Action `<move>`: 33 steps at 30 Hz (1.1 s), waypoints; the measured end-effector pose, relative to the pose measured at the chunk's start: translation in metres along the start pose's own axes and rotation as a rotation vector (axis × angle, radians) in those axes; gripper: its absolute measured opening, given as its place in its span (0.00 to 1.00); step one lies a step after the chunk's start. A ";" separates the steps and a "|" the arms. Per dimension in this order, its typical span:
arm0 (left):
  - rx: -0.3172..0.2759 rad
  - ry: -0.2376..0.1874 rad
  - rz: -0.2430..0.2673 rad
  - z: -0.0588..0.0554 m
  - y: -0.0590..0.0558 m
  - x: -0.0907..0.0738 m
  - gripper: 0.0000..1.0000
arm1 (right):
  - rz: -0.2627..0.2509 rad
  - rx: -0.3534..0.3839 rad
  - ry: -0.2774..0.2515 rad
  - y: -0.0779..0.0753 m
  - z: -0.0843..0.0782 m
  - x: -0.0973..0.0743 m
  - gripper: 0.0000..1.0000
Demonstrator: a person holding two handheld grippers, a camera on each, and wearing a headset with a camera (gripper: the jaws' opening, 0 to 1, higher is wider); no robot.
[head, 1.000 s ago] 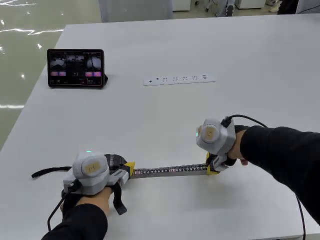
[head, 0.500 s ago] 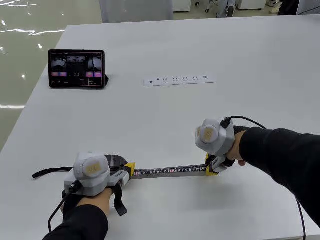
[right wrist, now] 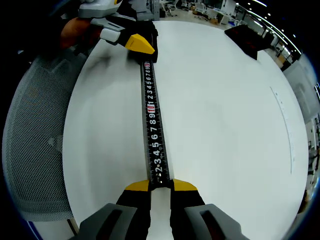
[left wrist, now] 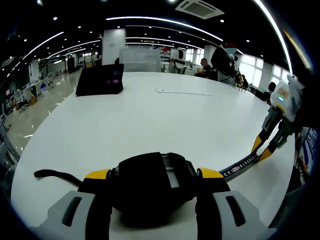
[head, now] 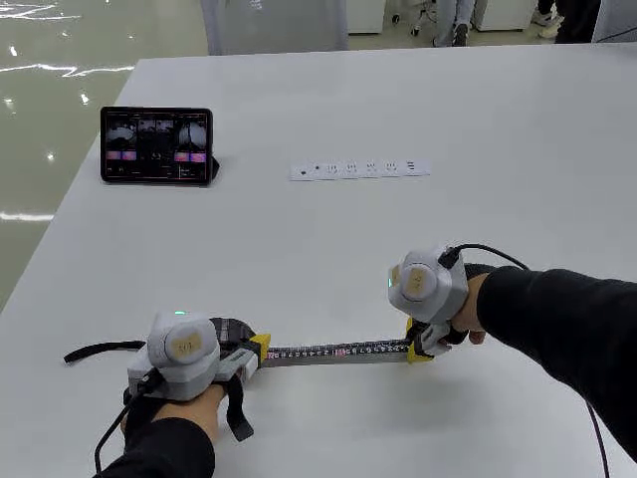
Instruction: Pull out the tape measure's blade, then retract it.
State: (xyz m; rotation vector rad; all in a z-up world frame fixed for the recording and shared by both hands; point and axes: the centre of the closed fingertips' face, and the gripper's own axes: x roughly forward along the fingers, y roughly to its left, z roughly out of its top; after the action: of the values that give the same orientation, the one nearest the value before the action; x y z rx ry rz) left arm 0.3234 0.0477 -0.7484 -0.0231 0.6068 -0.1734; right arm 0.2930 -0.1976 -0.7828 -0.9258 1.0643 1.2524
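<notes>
- Tape measure (head: pixel 231 334) sits at the lower left of the head view, its case clamped in the left gripper (head: pixel 255 349).
- Blade (head: pixel 333 351) runs right along the table (head: pixel 328 249); the right gripper (head: pixel 416 349) pinches its tip.

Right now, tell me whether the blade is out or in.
Out: the blade runs from the case in the left gripper to the right gripper.

1 tape measure (head: pixel 333 351); 2 grippers: left gripper (head: pixel 251 349), right gripper (head: pixel 416 351); 1 tablet (head: pixel 157 145); 1 power strip (head: pixel 360 169)
</notes>
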 end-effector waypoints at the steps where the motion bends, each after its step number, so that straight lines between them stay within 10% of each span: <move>1: 0.000 -0.001 0.000 0.000 0.000 0.000 0.64 | 0.000 0.001 0.000 0.000 0.000 0.000 0.10; 33: -0.002 0.004 0.000 0.000 0.001 0.000 0.64 | -0.002 -0.017 0.006 0.001 0.013 0.003 0.10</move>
State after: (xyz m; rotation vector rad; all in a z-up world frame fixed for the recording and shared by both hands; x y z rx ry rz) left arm 0.3236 0.0482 -0.7486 -0.0243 0.6106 -0.1729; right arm 0.2935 -0.1840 -0.7824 -0.9439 1.0588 1.2597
